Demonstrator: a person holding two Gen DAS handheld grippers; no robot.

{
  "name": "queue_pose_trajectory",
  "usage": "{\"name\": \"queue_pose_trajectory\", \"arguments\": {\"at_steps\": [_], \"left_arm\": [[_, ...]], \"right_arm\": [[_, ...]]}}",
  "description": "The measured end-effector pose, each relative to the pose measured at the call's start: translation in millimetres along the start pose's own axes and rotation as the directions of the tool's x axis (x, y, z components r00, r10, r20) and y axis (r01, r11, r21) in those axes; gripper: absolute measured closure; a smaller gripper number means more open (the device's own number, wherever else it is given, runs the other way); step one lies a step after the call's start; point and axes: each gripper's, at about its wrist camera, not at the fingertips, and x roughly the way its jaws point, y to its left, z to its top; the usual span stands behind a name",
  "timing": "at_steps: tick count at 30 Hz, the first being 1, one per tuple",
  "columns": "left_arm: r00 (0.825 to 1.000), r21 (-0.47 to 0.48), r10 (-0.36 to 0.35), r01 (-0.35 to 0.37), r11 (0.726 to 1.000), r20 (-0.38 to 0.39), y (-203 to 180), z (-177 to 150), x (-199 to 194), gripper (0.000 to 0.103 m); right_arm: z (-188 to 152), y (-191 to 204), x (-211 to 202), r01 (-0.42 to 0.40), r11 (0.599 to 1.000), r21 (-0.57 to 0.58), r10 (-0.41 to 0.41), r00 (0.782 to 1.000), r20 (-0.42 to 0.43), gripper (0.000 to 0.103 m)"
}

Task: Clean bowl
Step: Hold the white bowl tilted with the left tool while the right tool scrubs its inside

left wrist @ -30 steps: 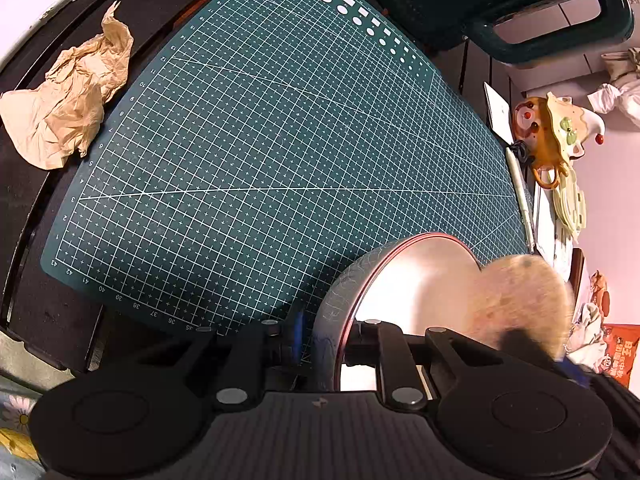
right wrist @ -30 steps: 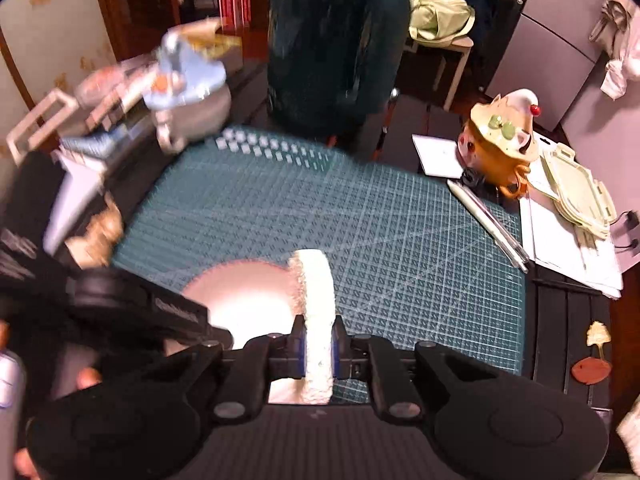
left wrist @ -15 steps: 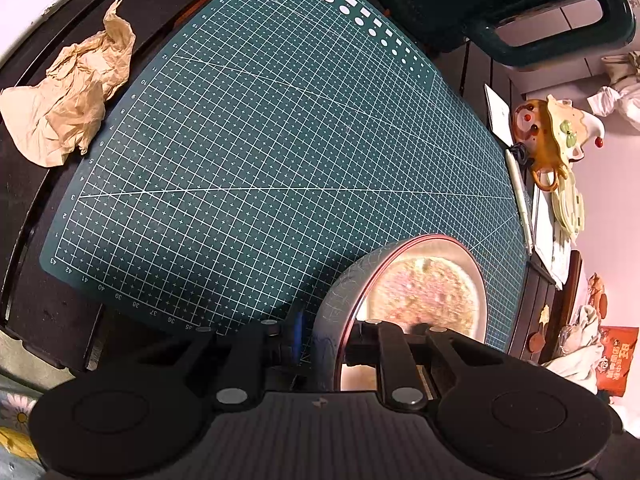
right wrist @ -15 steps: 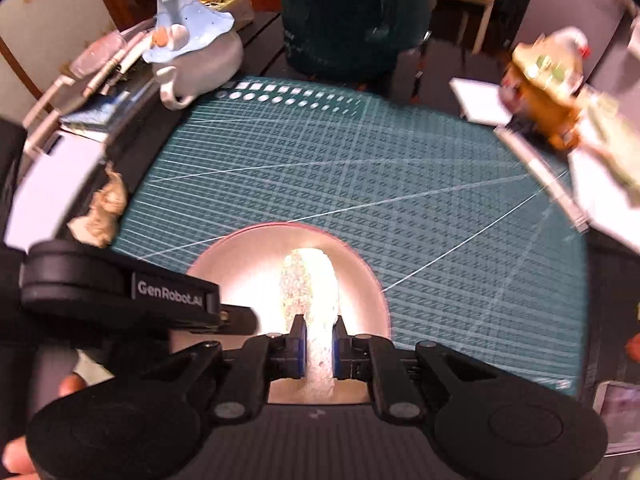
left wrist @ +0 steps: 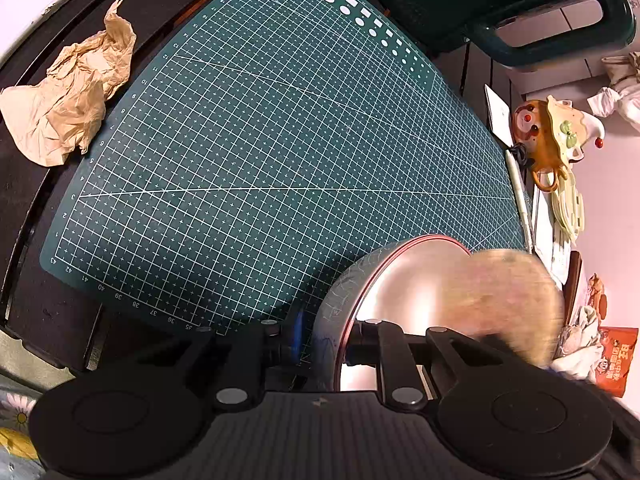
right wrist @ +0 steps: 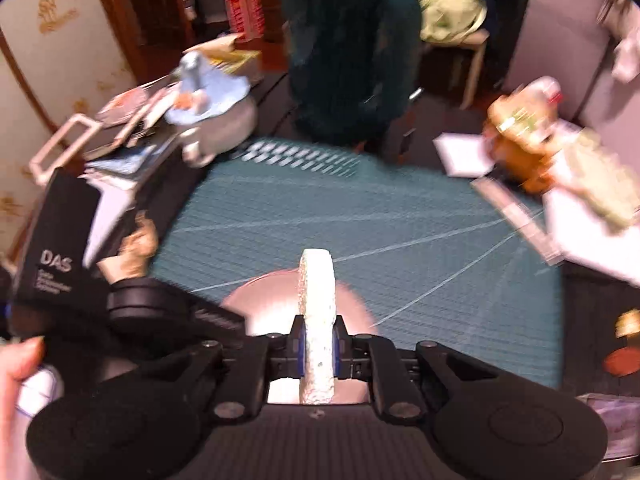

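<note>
My left gripper point(left wrist: 326, 340) clamps bowl point(left wrist: 400, 280) rim; right gripper point(right wrist: 318, 346) pinches sponge point(right wrist: 317, 300). Scrub inside firmly, brace bowl steady.

Green mat point(left wrist: 260, 152) with thin white squares all over. Bowl point(left wrist: 404, 280) shiny pale inside, red rim, grey outside with faint lines. White bumpy sponge point(right wrist: 317, 320). Black grippers with blue pads point(right wrist: 300, 350). Crumpled tan paper point(left wrist: 68, 108). Dark green jug point(left wrist: 500, 4). Orange and cream teapot point(left wrist: 552, 136).
</note>
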Motion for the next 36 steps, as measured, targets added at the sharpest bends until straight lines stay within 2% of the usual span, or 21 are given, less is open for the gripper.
{"name": "queue_pose_trajectory", "arguments": {"at_steps": [1,4,7,10,12,16,19,21,23,26,28,33,36], "left_arm": [[1.0,0.0,0.0,0.0,1.0,0.0,0,0,0,0.085],[1.0,-0.002,-0.001,0.001,1.0,0.0,-1,-1,0,0.085],[1.0,0.0,0.0,0.0,1.0,0.001,0,-1,0,0.085],[1.0,0.0,-0.001,0.001,1.0,0.001,0,-1,0,0.085],[1.0,0.001,0.001,-0.001,1.0,0.002,0,-2,0,0.085],[1.0,0.0,0.001,-0.001,1.0,0.002,0,-1,0,0.085],[1.0,0.0,0.001,-0.001,1.0,0.002,-1,-1,0,0.085],[1.0,-0.001,0.001,-0.001,1.0,0.002,-1,-2,0,0.085],[1.0,-0.001,0.001,-0.001,1.0,0.003,-1,-2,0,0.085],[1.0,-0.002,0.0,0.0,1.0,0.002,-2,-2,-1,0.085],[1.0,-0.001,0.0,0.0,1.0,0.003,-1,-2,0,0.085],[1.0,-0.001,0.001,-0.001,1.0,0.002,-3,-1,0,0.085],[1.0,-0.003,0.0,0.0,1.0,0.002,-3,-1,1,0.085]], "right_arm": [[0,0,7,-0.02,1.0,0.006,0.02,1.0,-0.021,0.092],[-2,4,30,0.007,1.0,-0.004,-0.008,0.997,-0.08,0.092],[-5,10,33,0.068,0.997,-0.043,-0.071,0.995,-0.072,0.092],[-7,15,25,0.176,0.981,-0.079,-0.18,0.983,-0.041,0.092],[-8,14,14,0.197,0.978,-0.076,-0.198,0.98,-0.015,0.092],[-5,11,-15,0.184,0.982,-0.051,-0.18,0.981,0.069,0.092],[-4,10,-23,0.129,0.991,-0.043,-0.124,0.987,0.098,0.092],[-2,8,-12,0.054,0.998,-0.036,-0.053,0.997,0.052,0.092],[-3,9,-2,0.038,0.999,-0.031,-0.037,0.999,0.019,0.092],[-2,7,30,-0.006,1.0,-0.006,0.006,0.996,-0.088,0.092],[-4,9,34,0.026,1.0,-0.016,-0.027,0.996,-0.084,0.092],[-11,20,26,0.209,0.973,-0.096,-0.212,0.977,-0.022,0.092],[-12,21,8,0.251,0.962,-0.11,-0.247,0.968,0.046,0.092]]}}
